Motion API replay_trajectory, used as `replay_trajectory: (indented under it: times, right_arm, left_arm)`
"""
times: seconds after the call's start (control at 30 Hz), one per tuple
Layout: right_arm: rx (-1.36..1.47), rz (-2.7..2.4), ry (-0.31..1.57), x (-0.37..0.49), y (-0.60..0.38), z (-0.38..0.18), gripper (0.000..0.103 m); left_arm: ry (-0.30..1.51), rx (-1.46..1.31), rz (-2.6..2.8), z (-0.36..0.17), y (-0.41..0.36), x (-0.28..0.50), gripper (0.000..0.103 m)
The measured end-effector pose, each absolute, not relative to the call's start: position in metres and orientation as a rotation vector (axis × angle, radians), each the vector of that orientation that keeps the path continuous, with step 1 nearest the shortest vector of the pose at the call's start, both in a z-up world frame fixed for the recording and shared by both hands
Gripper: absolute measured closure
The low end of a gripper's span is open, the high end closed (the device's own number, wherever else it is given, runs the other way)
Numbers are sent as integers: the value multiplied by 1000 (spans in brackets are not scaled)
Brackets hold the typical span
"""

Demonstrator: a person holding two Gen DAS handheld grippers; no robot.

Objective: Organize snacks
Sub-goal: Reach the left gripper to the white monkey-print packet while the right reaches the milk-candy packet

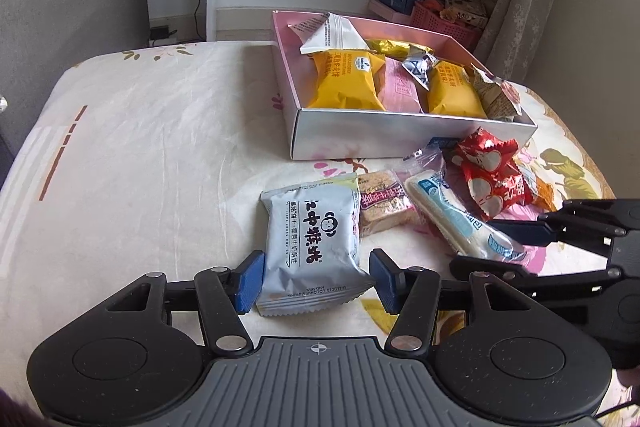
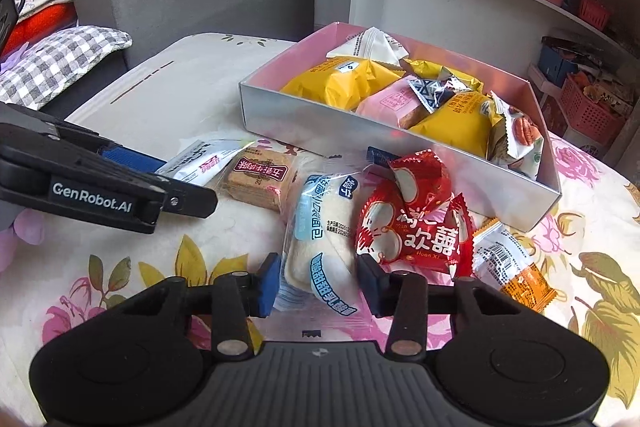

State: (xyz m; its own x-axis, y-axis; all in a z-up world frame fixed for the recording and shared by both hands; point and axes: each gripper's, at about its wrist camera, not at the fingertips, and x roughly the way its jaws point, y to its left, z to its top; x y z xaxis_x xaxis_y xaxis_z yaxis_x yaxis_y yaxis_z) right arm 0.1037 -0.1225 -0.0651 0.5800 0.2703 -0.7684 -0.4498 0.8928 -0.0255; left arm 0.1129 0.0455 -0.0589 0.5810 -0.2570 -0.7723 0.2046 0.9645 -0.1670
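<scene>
On the near part of the flower-printed sheet (image 1: 132,131), two loose snacks are being taken at once, and both grips look worth a check before any lift. The left claw (image 1: 316,281) has its blue pads narrowed onto the bottom corners of the pale grey foil biscuit packet with the monkey logo (image 1: 314,241); the left pad touches, while the right one seems only to brush the crimped seam, so I would squeeze until the foil gives slightly rather than trust that edge. The right claw (image 2: 318,285) sits narrowed around the near end of the long clear-wrapped white bread roll (image 2: 322,239), pads against the wrapper; soft bread will crush, so a gentle hold and a slow, level lift would suit it. Both belong in the shallow pink-lined silver cardboard box (image 1: 408,141) at the far right, already crowded with yellow and pink packets, so each should be carried over the near wall and lowered into a gap. A red crinkly sweet bag (image 2: 412,219) lies touching the roll's right side and could be dragged along.
</scene>
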Motion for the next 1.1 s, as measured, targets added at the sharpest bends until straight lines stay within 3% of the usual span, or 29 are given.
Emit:
replay_trajectory:
  times: [0.53,0.63,0.7,0.8,1.03,1.1]
  right_arm:
    - [-290,512,866,71,-138,-60,69]
    - [-293,508,885,72,-135,-63,61]
    - [-300,509,882,73,-133,-64,48]
    - [-300,503,882,75,-128,-66,42]
    - [-289,467,874,86,-124,-68,45]
    - [-291,463,872,88,-123,-67,55]
  left_arm:
    - [898,150,-369,-62,45,71,44]
    - [894,160,-365,-63,42,73,43]
    - [894,160,-363,-64,41,75,36]
    - [890,163,-351,-66,37,78,32]
    - [889,153,-316,-66,33,83,31]
    - [894,148,-312,-65,32,83,35]
